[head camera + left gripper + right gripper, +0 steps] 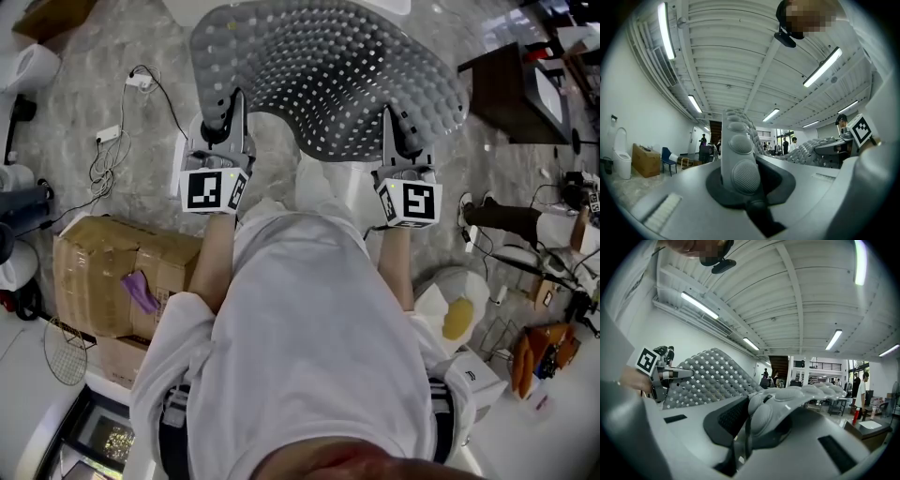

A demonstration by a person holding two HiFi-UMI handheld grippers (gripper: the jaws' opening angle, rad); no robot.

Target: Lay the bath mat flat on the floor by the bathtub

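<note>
I hold the mat up in front of me with 2 grippers, above the stone floor; it does not lie flat. The left gripper has its jaws pressed on the mat's near edge. The right gripper pinches the same edge further right. Between them the grey, dotted mat bulges. A cardboard box stands at my left.

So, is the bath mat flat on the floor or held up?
Held up. The bath mat bows between the left tongs and right tongs, each shut on its near edge.
</note>
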